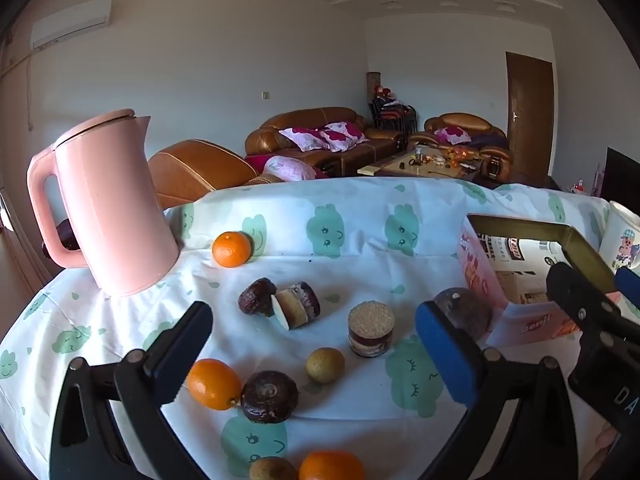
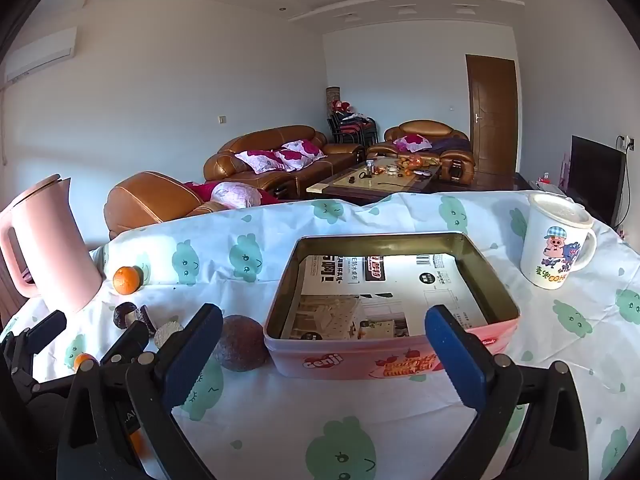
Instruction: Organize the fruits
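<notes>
Living-room tabletop (image 2: 400,216), cloud-print cloth. Landmark: pink tin (image 2: 390,364), open, holding only printed paper, presumably the collecting box. Left of tin: dark round fruit (image 2: 240,342) just beside its wall; farther left, oranges (image 1: 231,249), small yellow-green fruit (image 1: 325,365), cakes (image 1: 370,328), pink kettle (image 1: 108,204). Right of tin: cartoon mug (image 2: 556,240). Left hand-held gripper (image 1: 316,340) fingers apart over the fruits; right hand-held gripper (image 2: 324,336) apart, facing tin, both unladen.

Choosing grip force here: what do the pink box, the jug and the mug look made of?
Box: likely tin, with a glossy printed outside and brassy metallic inner walls. Jug: matte pink, probably plastic or coated metal; unclear which. Mug: glossy white with a cartoon print, ceramic or plastic.
</notes>
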`<state>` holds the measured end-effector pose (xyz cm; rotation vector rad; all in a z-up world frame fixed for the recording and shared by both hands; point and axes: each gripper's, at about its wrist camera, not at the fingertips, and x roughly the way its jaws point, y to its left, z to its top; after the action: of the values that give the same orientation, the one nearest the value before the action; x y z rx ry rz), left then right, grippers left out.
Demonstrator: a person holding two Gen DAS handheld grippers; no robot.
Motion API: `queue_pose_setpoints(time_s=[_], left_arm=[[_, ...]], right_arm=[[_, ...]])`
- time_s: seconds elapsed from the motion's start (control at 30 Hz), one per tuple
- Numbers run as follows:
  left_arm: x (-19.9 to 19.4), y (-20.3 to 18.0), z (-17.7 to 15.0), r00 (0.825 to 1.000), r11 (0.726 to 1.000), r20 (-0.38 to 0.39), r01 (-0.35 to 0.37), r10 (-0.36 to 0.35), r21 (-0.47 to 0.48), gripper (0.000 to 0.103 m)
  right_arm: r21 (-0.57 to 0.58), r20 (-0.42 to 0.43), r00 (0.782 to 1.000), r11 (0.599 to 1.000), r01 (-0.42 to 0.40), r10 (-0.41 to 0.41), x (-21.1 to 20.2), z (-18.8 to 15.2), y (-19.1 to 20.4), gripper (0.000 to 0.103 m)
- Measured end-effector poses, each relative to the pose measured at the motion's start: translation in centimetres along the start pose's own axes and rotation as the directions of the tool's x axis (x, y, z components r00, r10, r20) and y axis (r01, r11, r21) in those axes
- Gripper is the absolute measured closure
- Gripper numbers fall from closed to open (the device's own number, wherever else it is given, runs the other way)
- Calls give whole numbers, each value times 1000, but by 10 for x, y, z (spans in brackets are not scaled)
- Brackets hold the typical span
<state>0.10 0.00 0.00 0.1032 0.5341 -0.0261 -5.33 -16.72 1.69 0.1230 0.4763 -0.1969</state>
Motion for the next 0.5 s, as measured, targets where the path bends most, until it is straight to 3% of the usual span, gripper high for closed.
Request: queue_pose_setpoints(time_s=[0.3,0.37,0.5], left_arm=[[-4,-27,2,999,999,34,14,-16,47,0],[-6,-6,-2,999,999,32,37,-37,11,0],[-6,-7,-1,999,999,31,35,-35,11,0]], right_arm=[[-5,-3,1000,1000,4,-4,1,0,3,1],[-3,-2,1000,1000,3,-3,1,0,3,1],[-3,1,1000,1000,4,-4,1,-1,2,1]])
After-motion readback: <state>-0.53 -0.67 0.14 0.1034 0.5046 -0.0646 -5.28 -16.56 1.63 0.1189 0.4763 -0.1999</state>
